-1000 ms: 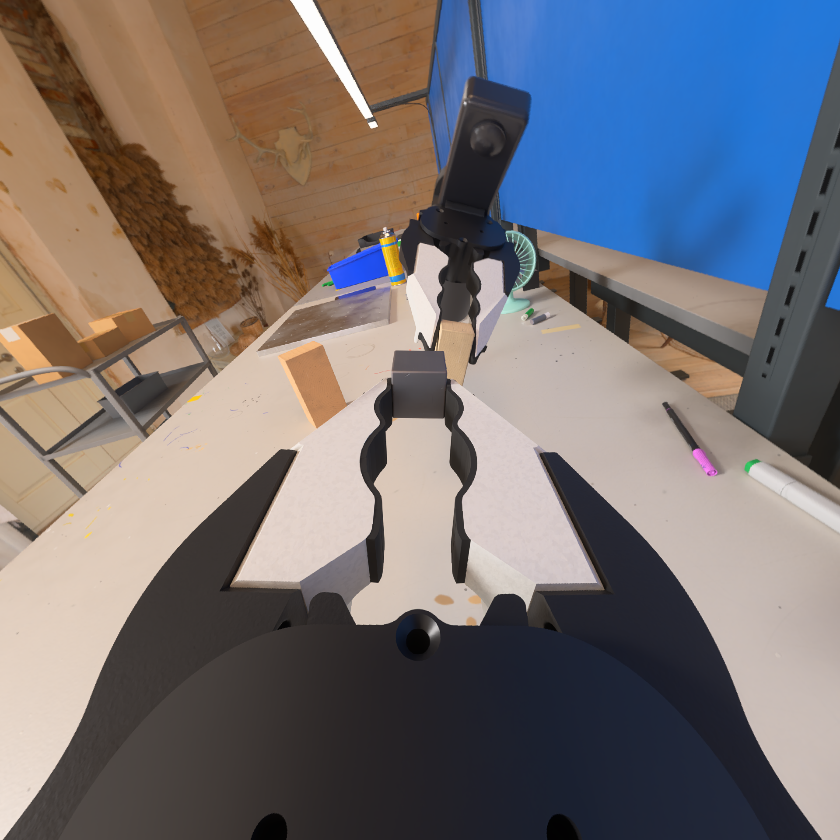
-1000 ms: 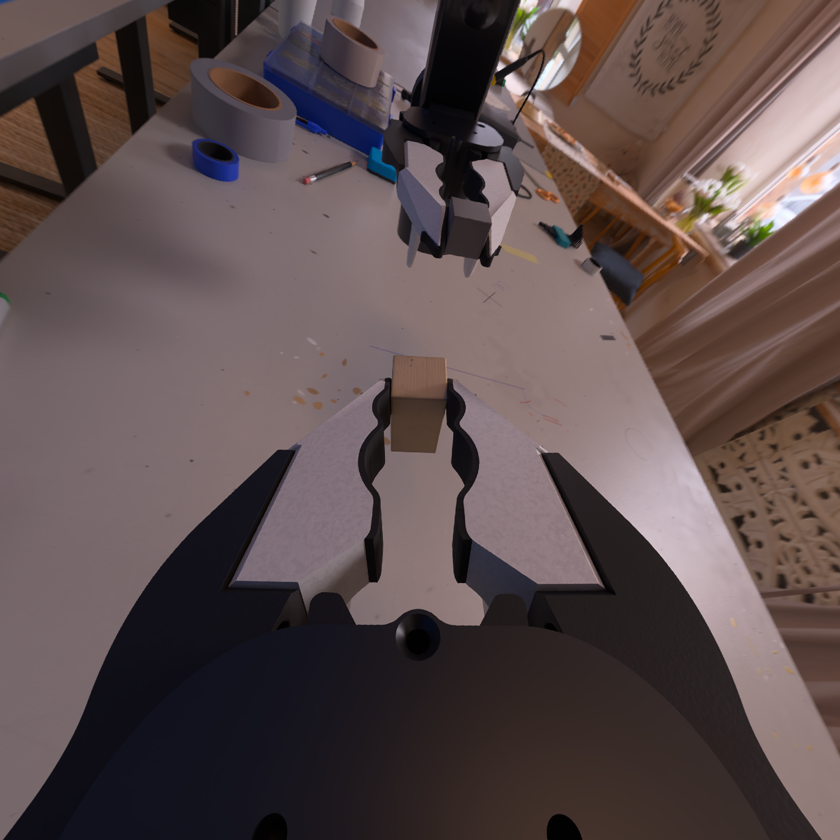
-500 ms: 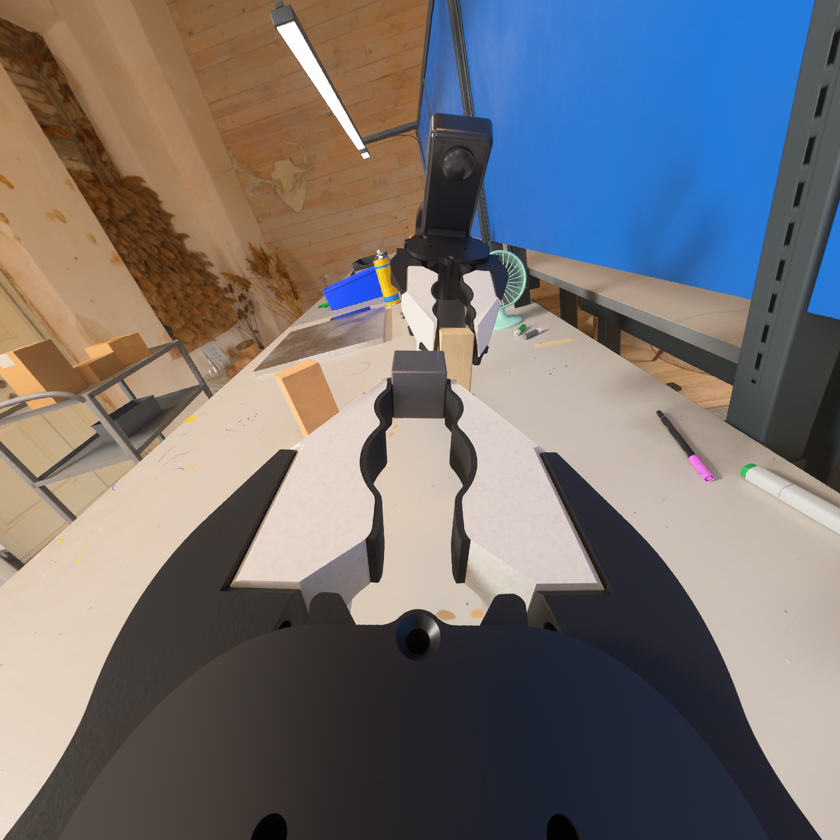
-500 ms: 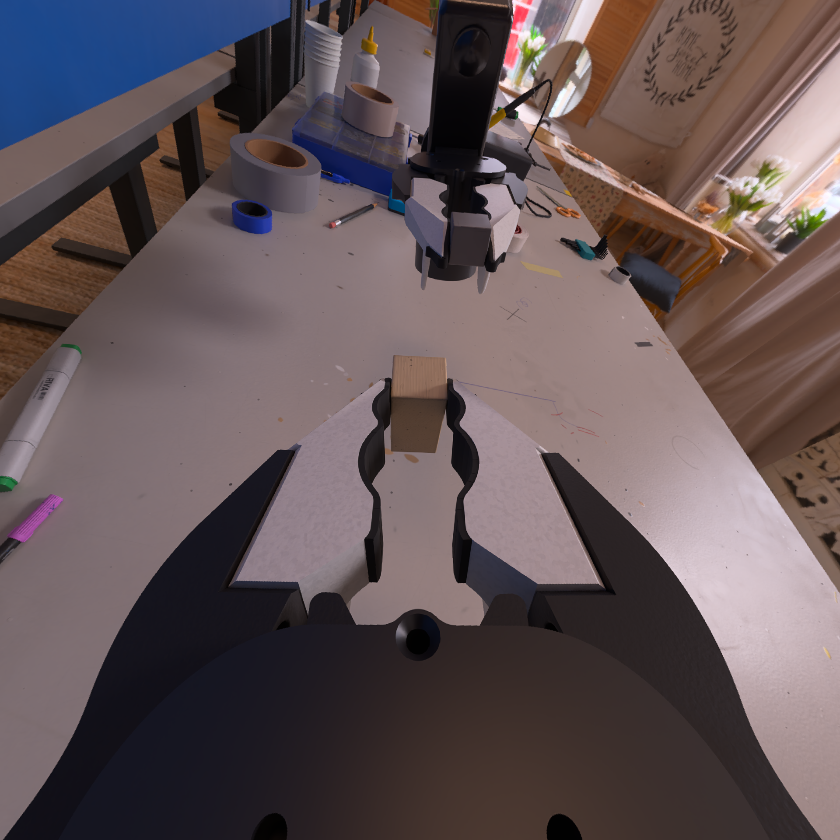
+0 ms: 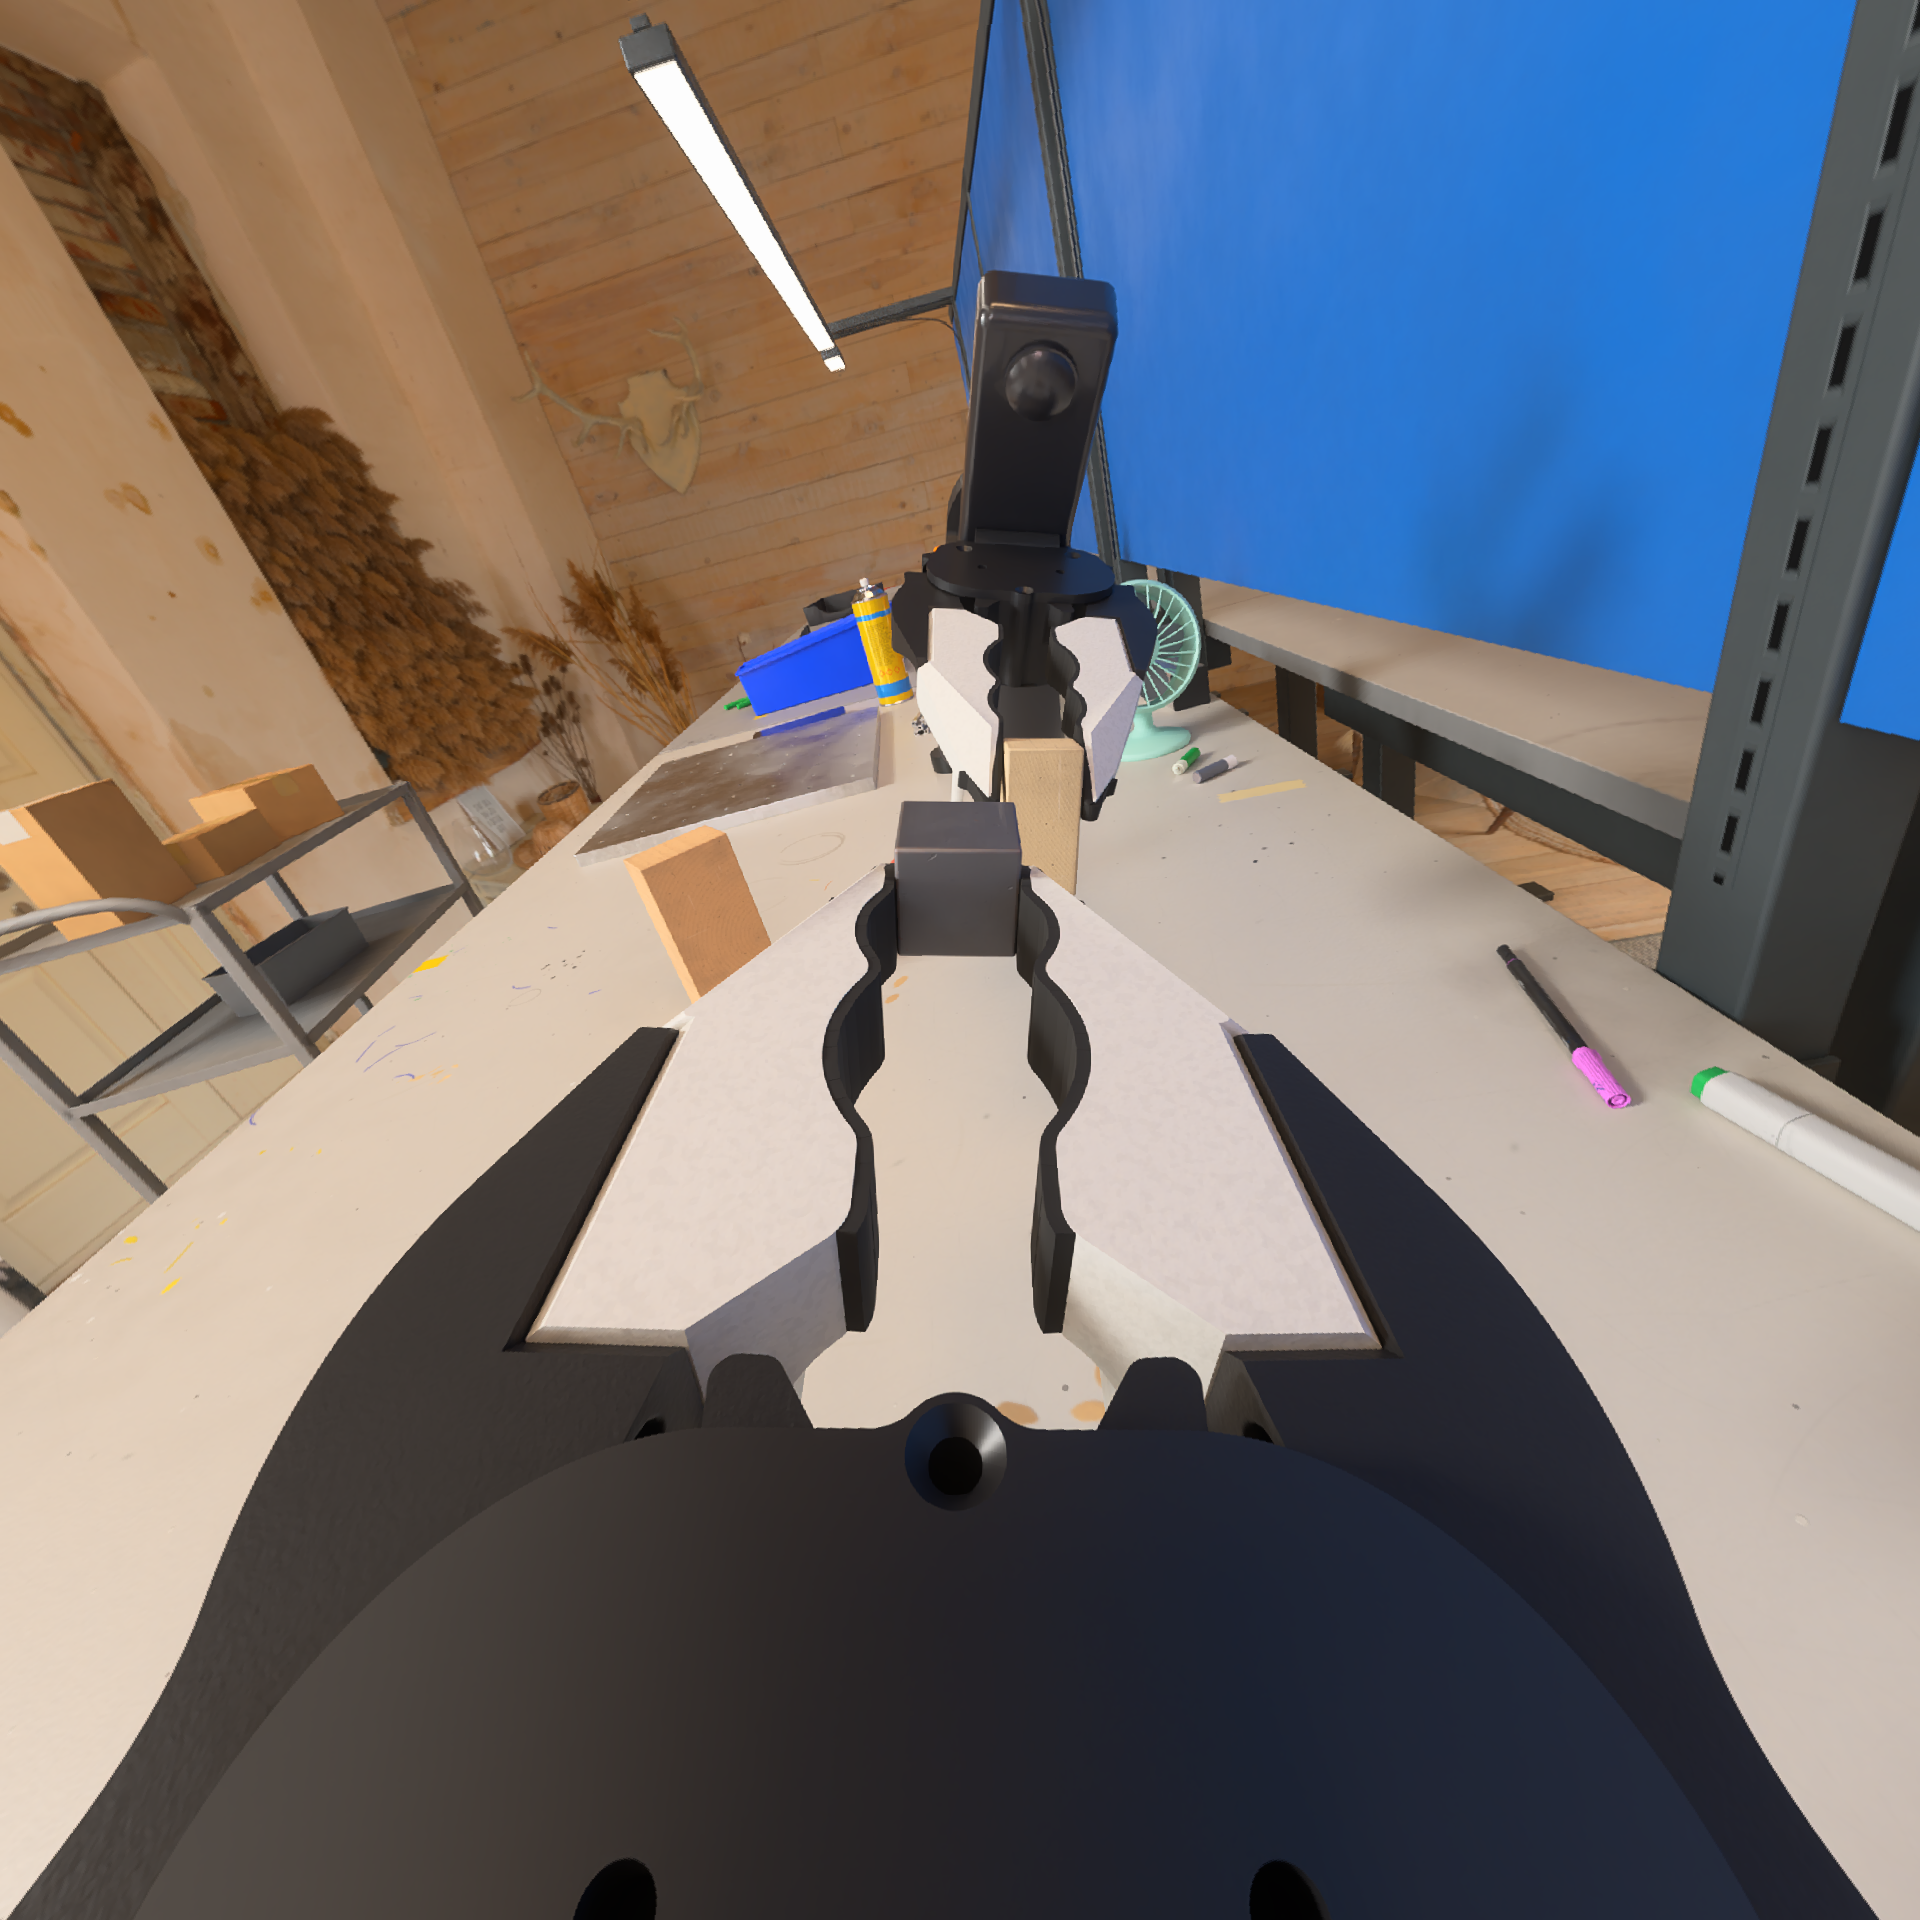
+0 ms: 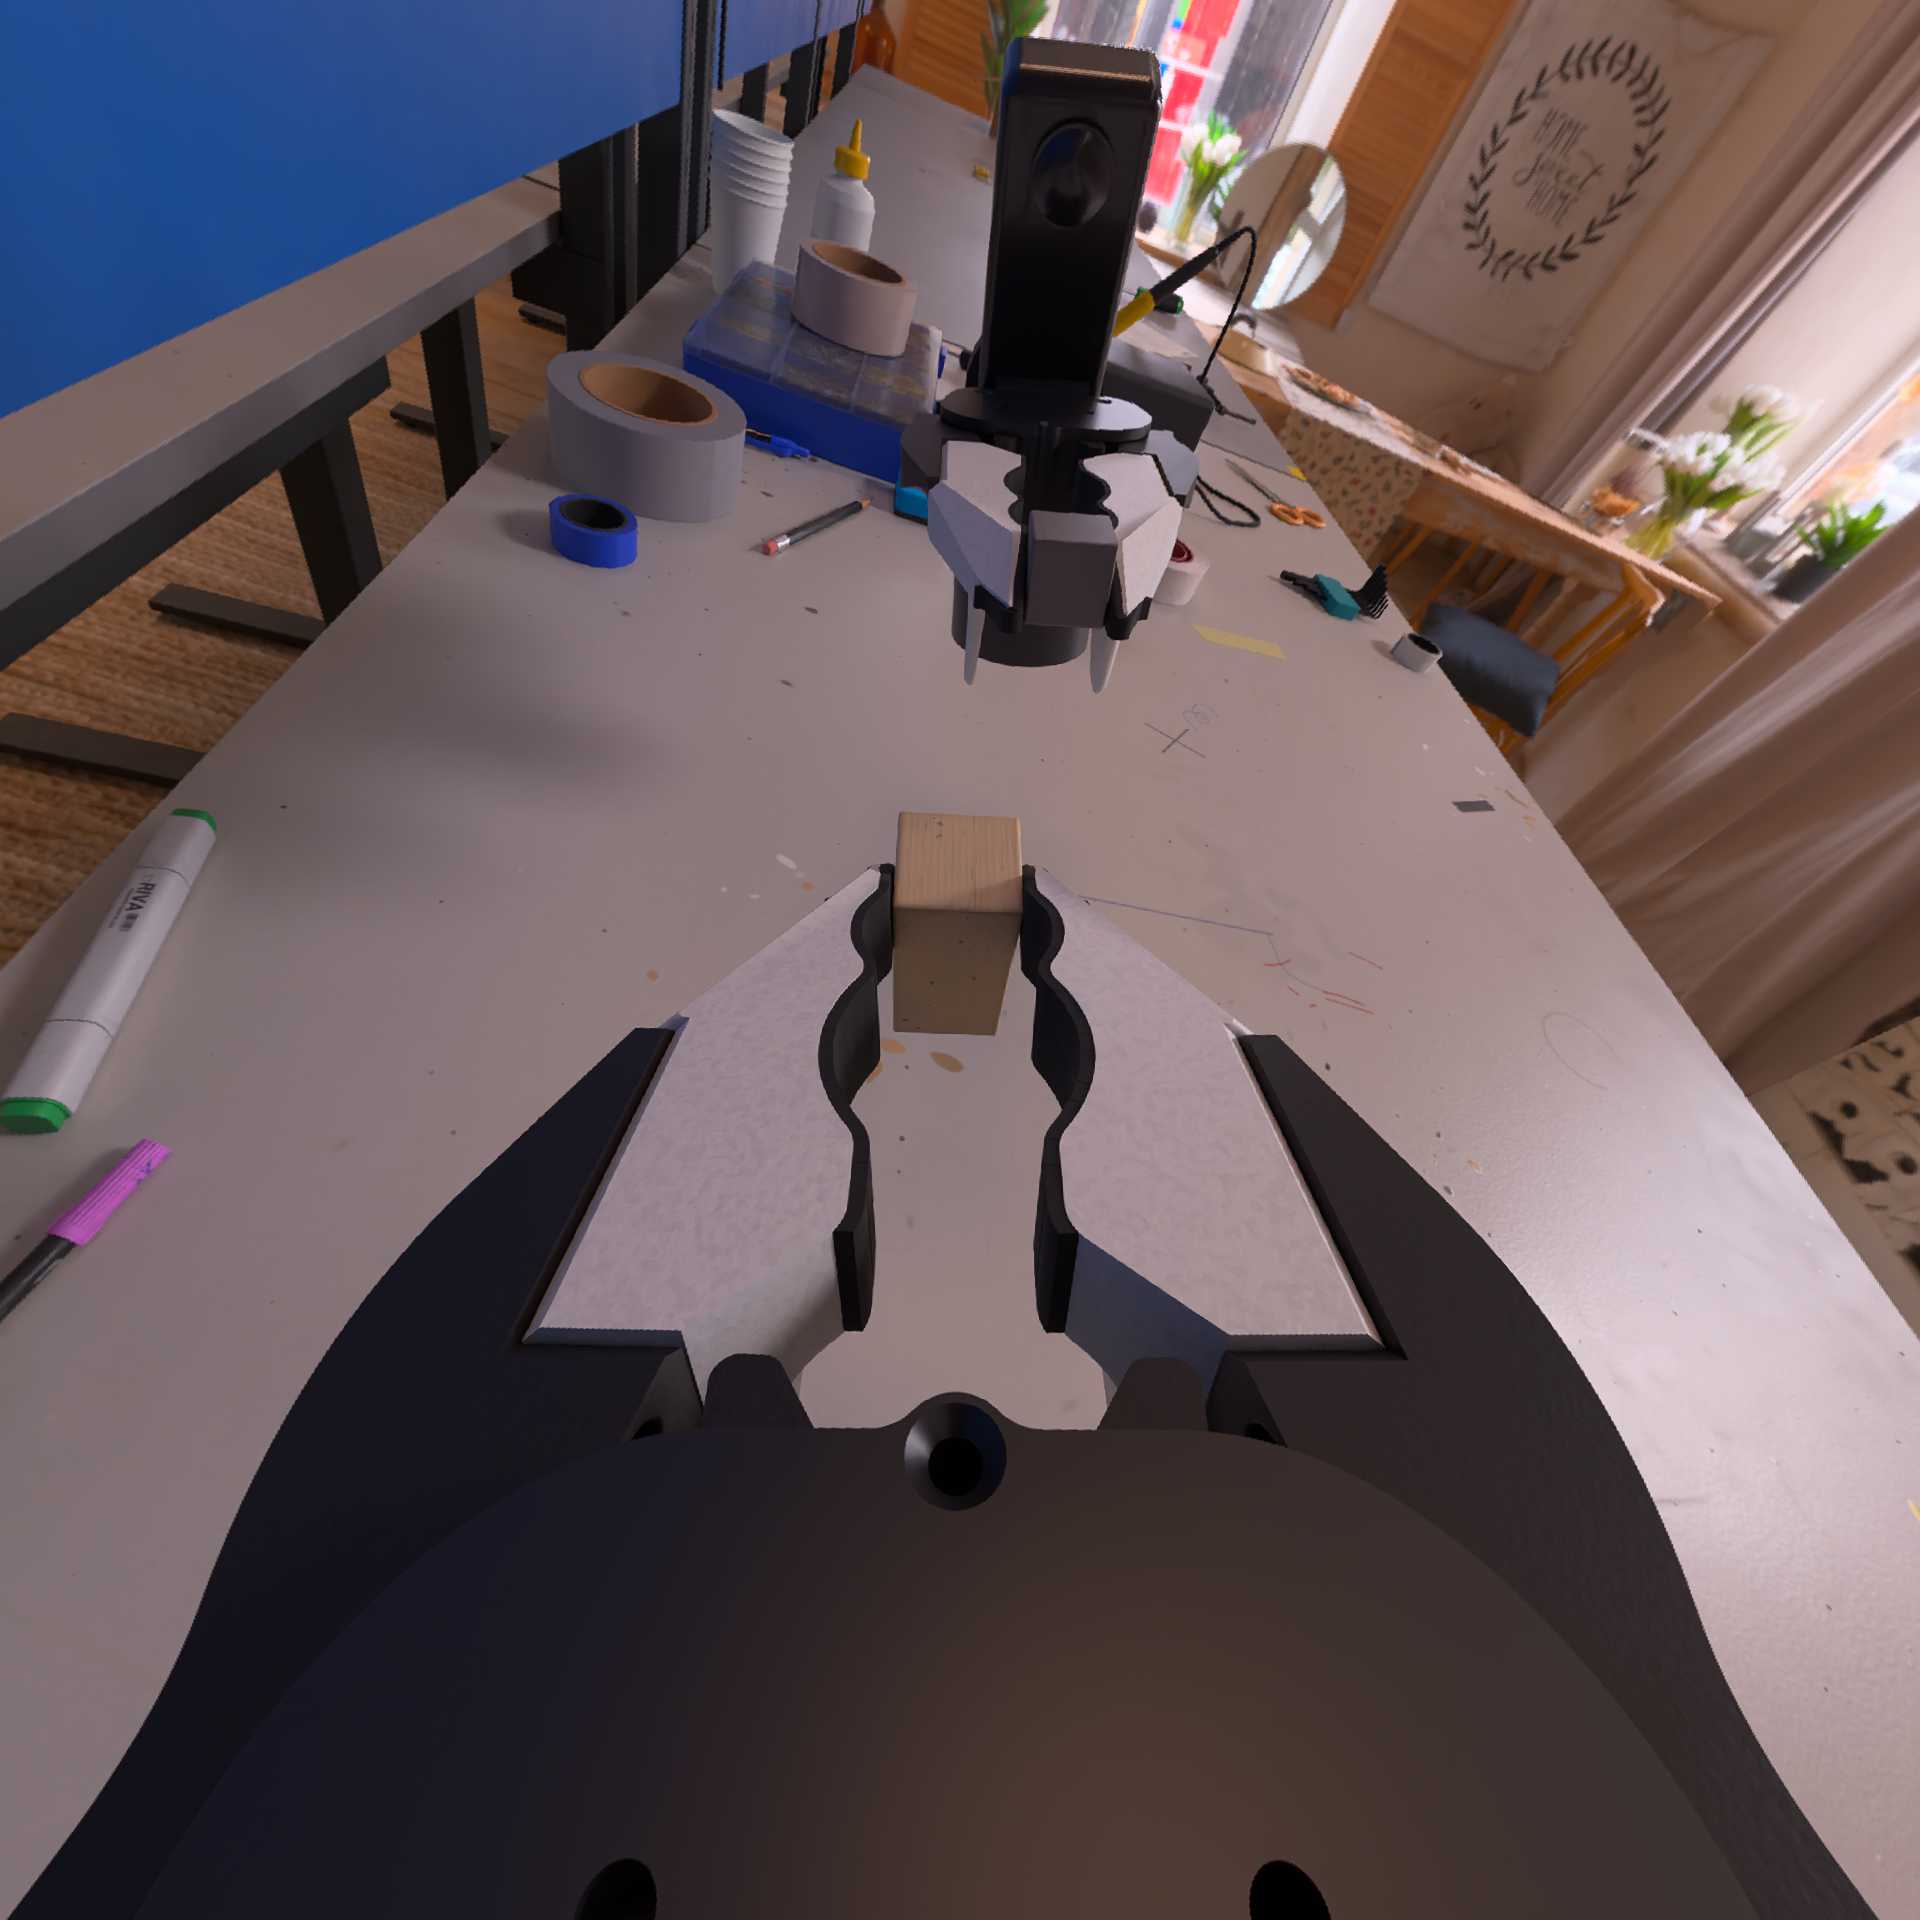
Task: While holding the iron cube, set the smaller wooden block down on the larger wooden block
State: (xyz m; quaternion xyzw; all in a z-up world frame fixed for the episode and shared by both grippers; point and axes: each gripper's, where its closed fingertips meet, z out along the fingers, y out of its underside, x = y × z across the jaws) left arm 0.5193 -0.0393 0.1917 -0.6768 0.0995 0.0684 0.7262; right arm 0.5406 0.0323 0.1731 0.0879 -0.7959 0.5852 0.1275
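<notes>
Both cubes gripped, aloft above table.
Left gripper (image 5: 956,894) clamping iron cube (image 5: 956,891); right gripper (image 6: 956,914) pinching smaller wooden block (image 6: 954,920), larger wooden block (image 5: 698,909) waiting centre-left.

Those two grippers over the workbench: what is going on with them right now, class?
The left gripper is shut on the dark iron cube, held above the table. Facing it, the right gripper is shut on the smaller wooden block, also in the air. The larger wooden block stands alone on the table off to one side, with nothing on it yet.
</notes>
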